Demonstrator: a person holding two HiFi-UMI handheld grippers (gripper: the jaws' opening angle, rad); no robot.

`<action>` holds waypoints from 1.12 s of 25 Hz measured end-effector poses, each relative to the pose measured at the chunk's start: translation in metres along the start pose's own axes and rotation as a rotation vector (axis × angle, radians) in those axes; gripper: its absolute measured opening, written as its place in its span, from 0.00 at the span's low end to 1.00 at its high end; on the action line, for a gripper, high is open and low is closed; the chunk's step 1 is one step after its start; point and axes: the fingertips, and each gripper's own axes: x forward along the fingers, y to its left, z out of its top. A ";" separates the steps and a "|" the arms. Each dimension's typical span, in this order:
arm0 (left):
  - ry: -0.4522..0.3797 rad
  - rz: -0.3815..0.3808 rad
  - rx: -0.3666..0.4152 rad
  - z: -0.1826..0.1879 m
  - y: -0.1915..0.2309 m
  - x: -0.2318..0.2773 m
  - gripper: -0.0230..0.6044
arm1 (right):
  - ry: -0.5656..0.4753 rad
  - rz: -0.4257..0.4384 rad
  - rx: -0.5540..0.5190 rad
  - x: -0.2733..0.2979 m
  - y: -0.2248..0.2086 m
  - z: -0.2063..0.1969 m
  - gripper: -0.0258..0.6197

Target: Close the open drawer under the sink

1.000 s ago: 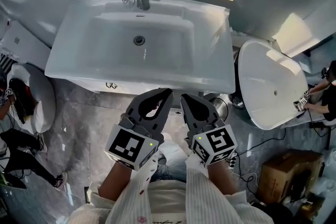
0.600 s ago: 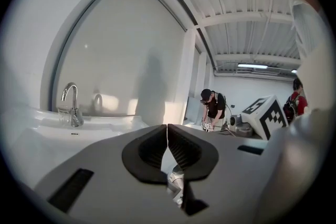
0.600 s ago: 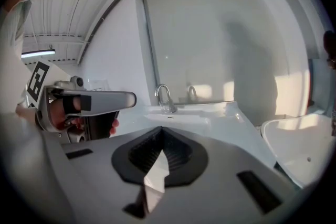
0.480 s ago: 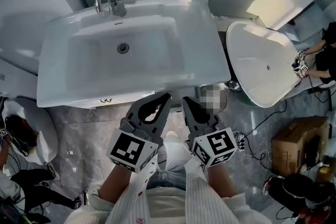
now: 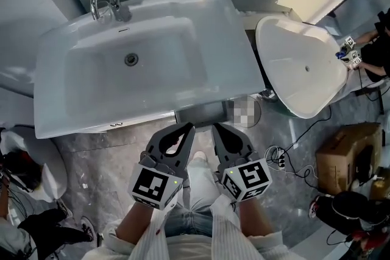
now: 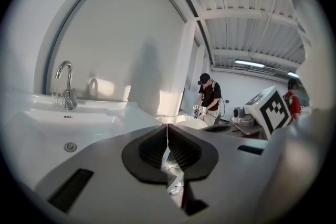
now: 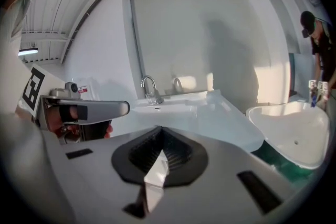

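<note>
The white sink (image 5: pixel 131 61) with a chrome tap (image 5: pixel 103 0) fills the upper left of the head view. Under its front edge a grey strip of the open drawer (image 5: pixel 201 111) sticks out a little. My left gripper (image 5: pixel 186 128) and right gripper (image 5: pixel 219 129) hang side by side just in front of that strip, not touching it. Both are shut with nothing between the jaws. In the left gripper view the gripper (image 6: pixel 168 127) points over the sink (image 6: pixel 68 123). In the right gripper view the gripper (image 7: pixel 160 129) also faces the sink (image 7: pixel 184 105). The drawer is hidden in both.
A second white basin (image 5: pixel 298 67) lies tilted to the right of the sink. A cardboard box (image 5: pixel 350 152) and cables (image 5: pixel 277 158) lie on the marble floor at the right. People stand at the far right (image 5: pixel 365 52) and lower left (image 5: pixel 18 222).
The view has swung, so the sink sits further left and higher. The grey drawer strip now shows below the sink's front edge. Both grippers stay shut and close together.
</note>
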 end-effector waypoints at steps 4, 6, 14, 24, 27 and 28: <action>0.010 0.006 -0.002 -0.022 -0.002 0.005 0.06 | 0.020 -0.011 0.001 0.001 -0.008 -0.017 0.06; 0.023 0.006 -0.010 -0.033 -0.005 0.009 0.06 | 0.033 -0.011 0.005 0.003 -0.013 -0.027 0.06; 0.067 0.018 -0.049 -0.089 -0.011 0.028 0.06 | 0.087 -0.011 0.032 0.011 -0.033 -0.076 0.06; 0.123 0.072 -0.093 -0.179 -0.016 0.051 0.06 | 0.160 0.004 0.021 0.027 -0.063 -0.151 0.06; 0.127 0.102 -0.089 -0.198 -0.015 0.054 0.06 | 0.172 0.014 0.012 0.031 -0.069 -0.167 0.06; 0.130 0.111 -0.090 -0.203 -0.014 0.055 0.06 | 0.178 0.017 0.011 0.033 -0.070 -0.172 0.06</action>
